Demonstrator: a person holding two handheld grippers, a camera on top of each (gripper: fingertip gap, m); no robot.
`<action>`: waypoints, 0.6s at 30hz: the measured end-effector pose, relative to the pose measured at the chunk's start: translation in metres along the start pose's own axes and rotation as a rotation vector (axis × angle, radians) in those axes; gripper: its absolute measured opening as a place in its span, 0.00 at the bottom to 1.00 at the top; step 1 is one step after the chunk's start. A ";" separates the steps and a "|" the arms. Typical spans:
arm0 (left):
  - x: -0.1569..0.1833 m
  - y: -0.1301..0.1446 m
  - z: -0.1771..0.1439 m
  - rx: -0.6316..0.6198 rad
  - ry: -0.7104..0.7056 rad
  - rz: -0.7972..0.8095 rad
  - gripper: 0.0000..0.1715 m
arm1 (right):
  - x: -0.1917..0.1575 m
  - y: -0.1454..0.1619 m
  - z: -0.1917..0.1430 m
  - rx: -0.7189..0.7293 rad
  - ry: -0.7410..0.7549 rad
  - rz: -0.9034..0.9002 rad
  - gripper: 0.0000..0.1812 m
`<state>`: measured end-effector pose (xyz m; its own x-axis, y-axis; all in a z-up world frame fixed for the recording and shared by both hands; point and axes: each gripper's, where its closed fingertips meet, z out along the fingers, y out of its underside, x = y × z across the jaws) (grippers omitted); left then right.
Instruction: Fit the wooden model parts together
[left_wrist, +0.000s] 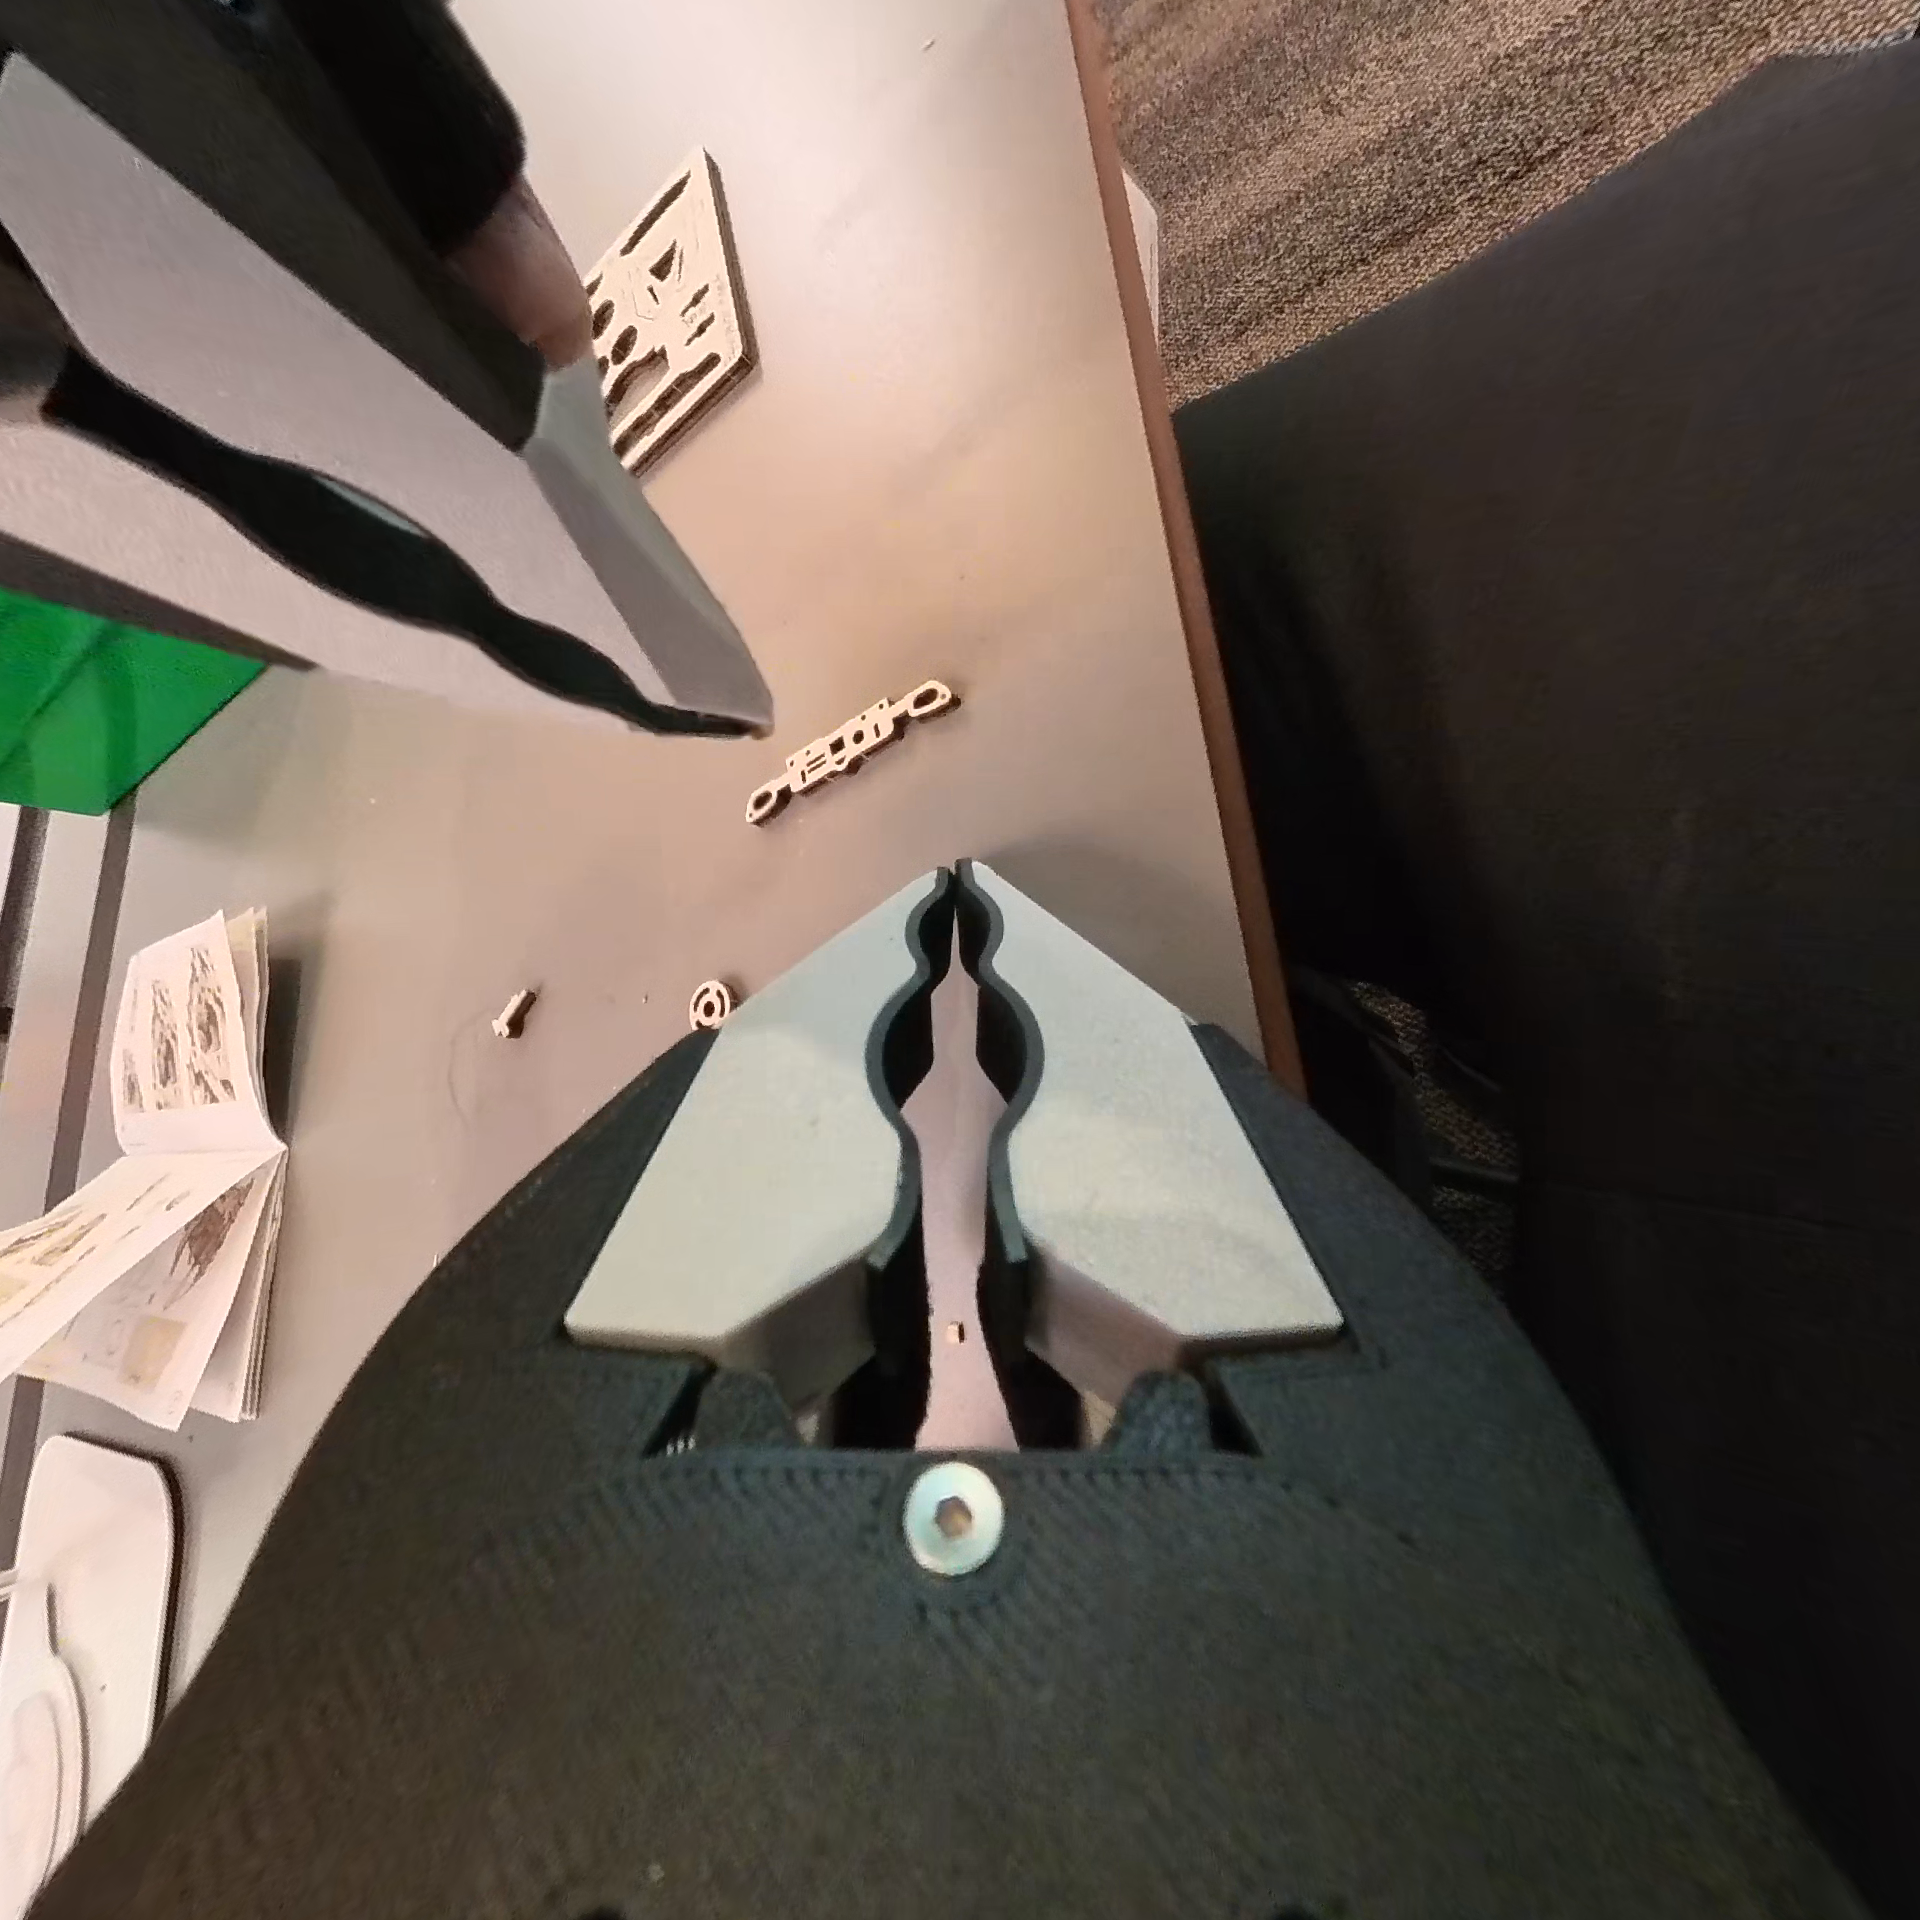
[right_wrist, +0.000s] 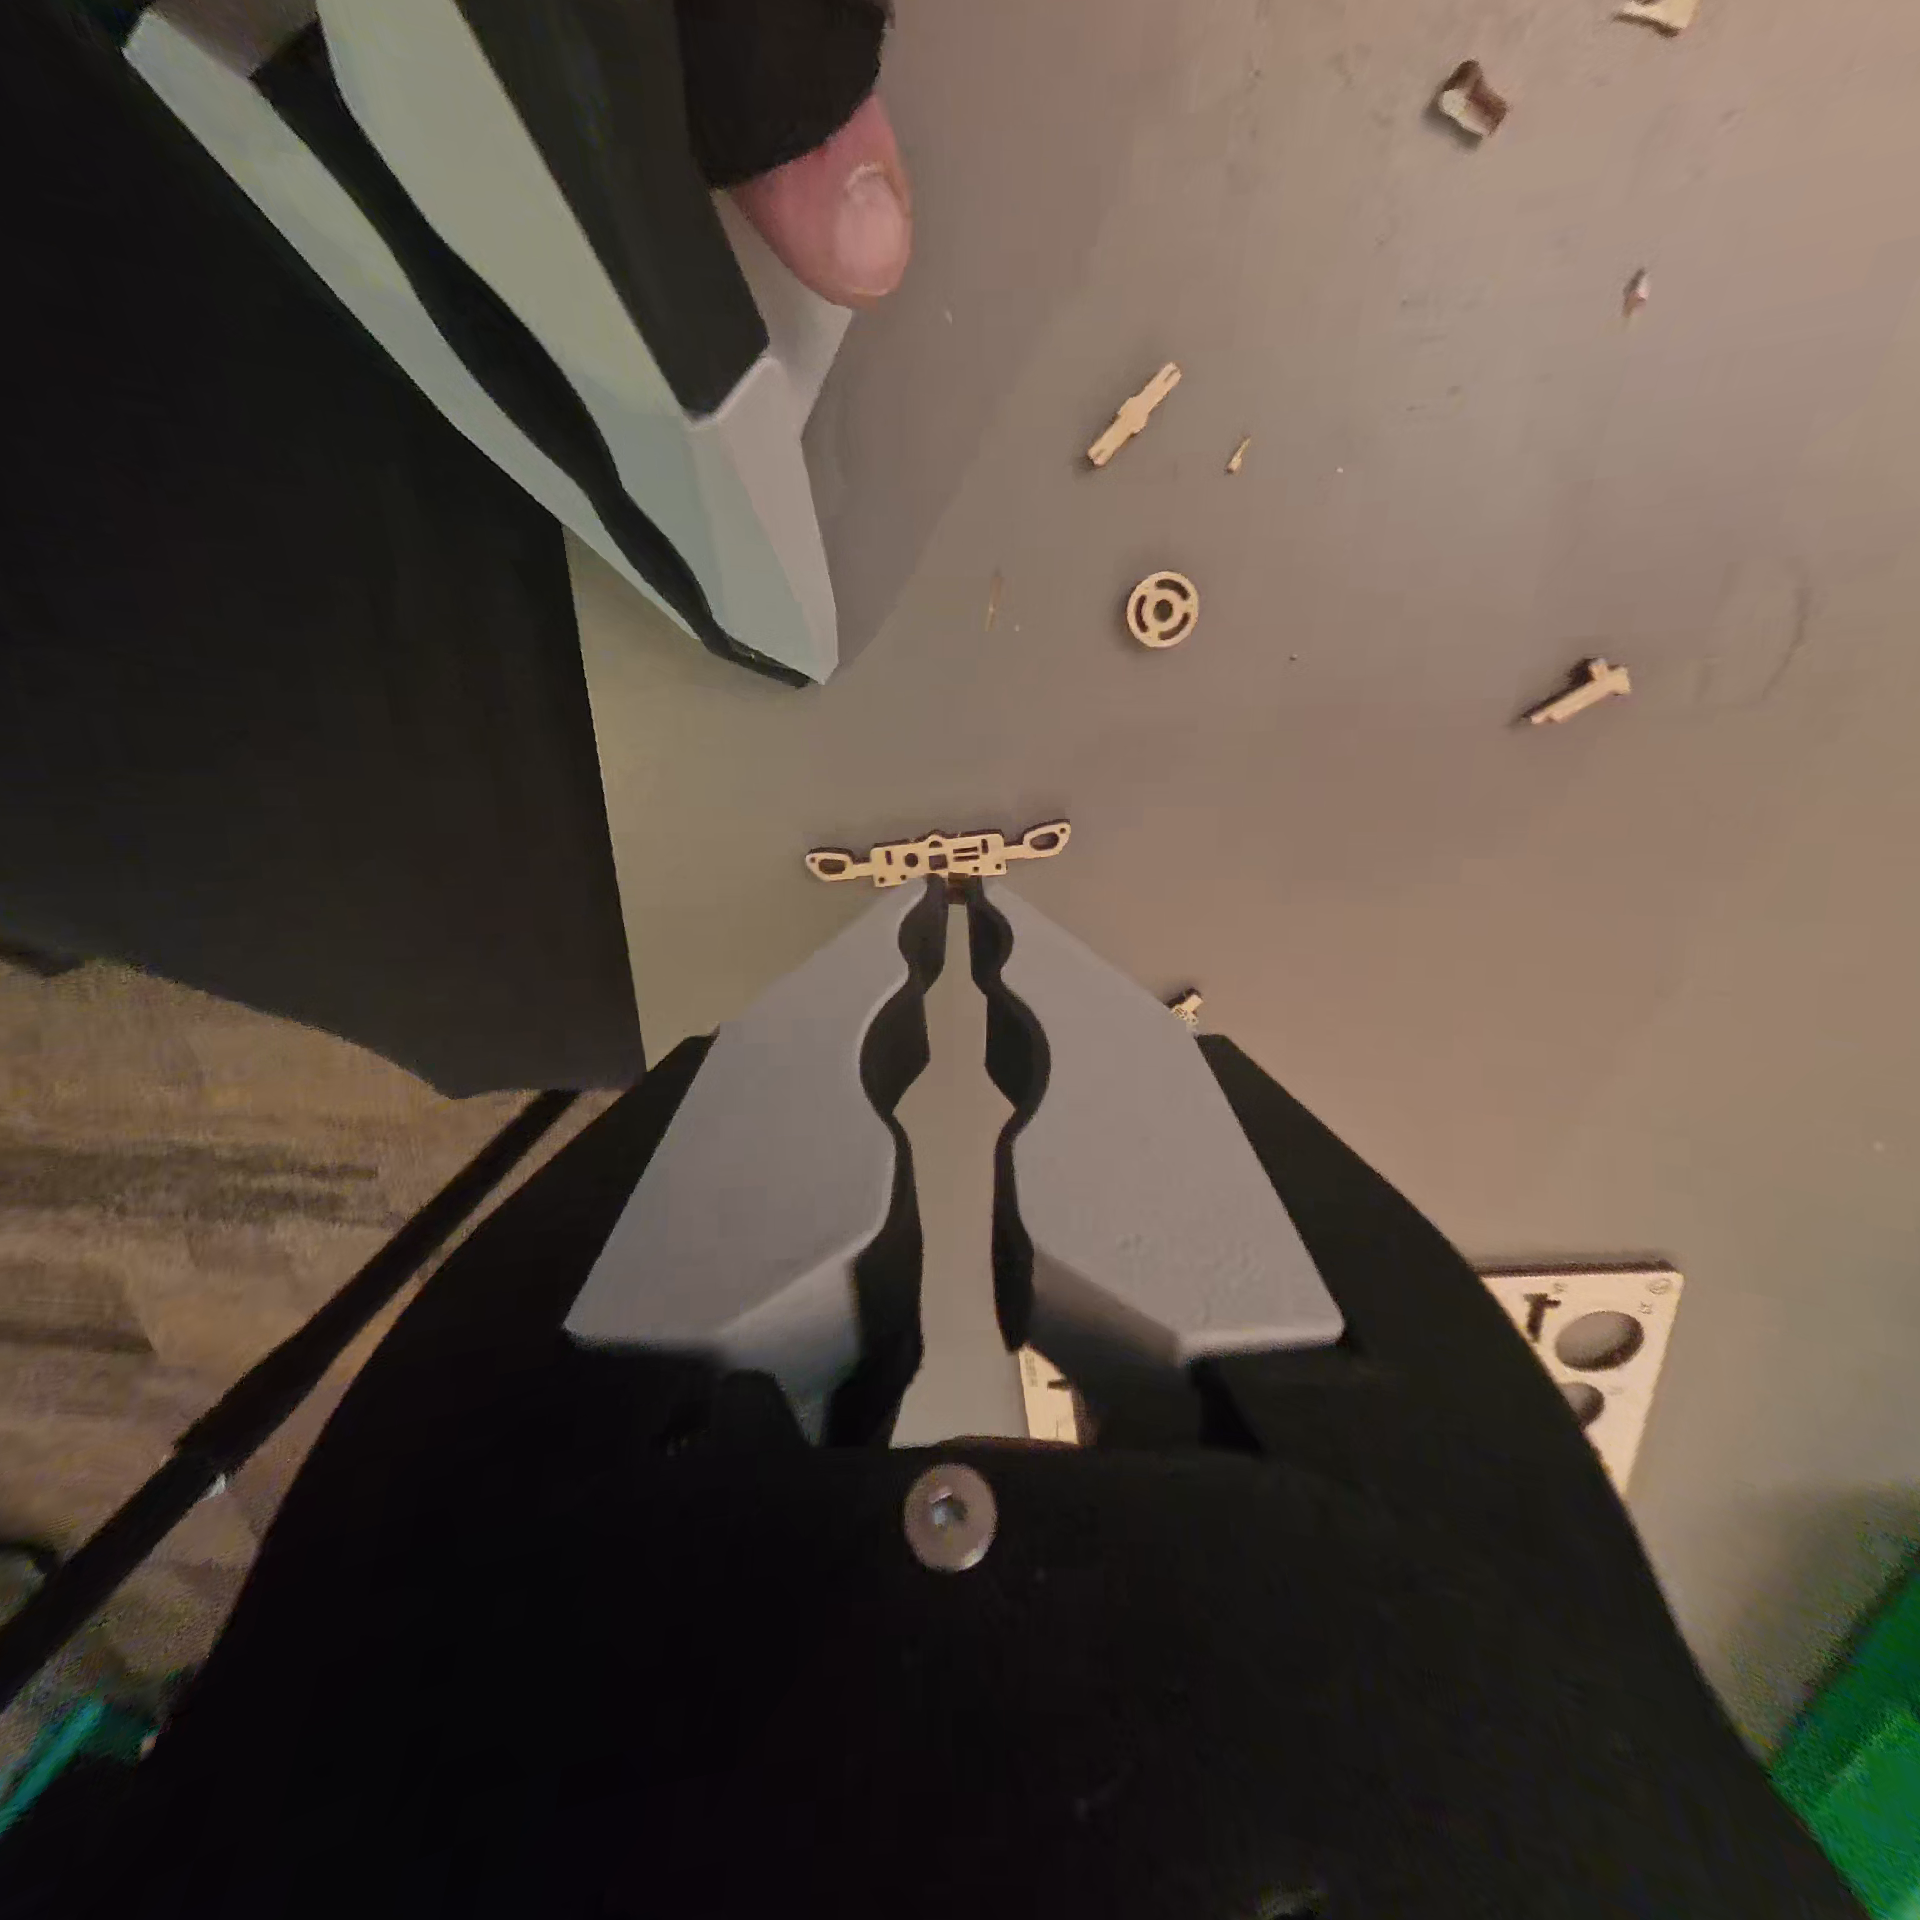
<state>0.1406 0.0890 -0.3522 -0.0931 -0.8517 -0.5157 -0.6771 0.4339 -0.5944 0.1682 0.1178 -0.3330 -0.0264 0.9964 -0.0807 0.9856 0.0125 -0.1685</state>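
Note:
A long flat wooden part with cut-outs (right_wrist: 938, 857) lies on the grey table (right_wrist: 1351, 935), just beyond my right gripper (right_wrist: 954, 883). The right gripper's tips are closed on a tiny brown wooden piece (right_wrist: 956, 880). In the left wrist view the right gripper (left_wrist: 727, 719) hovers to the left of the long part (left_wrist: 852, 753) and does not touch it. My left gripper (left_wrist: 956, 868) is shut with nothing between its pads, a little short of the long part. It also shows in the right wrist view (right_wrist: 800, 665), at the upper left.
Loose parts lie about: a round ring (right_wrist: 1162, 608), a peg (right_wrist: 1132, 416), a T-shaped peg (right_wrist: 1579, 691). A wooden parts sheet (left_wrist: 675, 312) lies farther off, and an open booklet (left_wrist: 156, 1143) and a green object (left_wrist: 94, 717) lie at the left. The table edge (left_wrist: 1195, 623) is near. The gap from one gripper's tips to the other's is roughly 5 cm. My left gripper's tips are some 7 cm from the peg (right_wrist: 1132, 416).

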 end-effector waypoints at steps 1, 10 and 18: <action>0.000 0.000 0.000 0.000 0.001 -0.001 0.00 | 0.001 0.001 0.000 0.030 0.003 0.018 0.00; -0.015 0.003 -0.006 0.005 -0.009 -0.100 0.08 | 0.000 -0.020 -0.034 0.605 -0.146 0.364 0.00; -0.075 -0.034 -0.049 0.226 -0.156 -0.208 0.15 | -0.002 -0.042 -0.087 1.112 -0.413 0.619 0.00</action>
<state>0.1349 0.1239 -0.2636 0.1550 -0.8811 -0.4467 -0.4892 0.3244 -0.8096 0.1416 0.1221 -0.2406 0.1294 0.7121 -0.6901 0.2003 -0.7003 -0.6851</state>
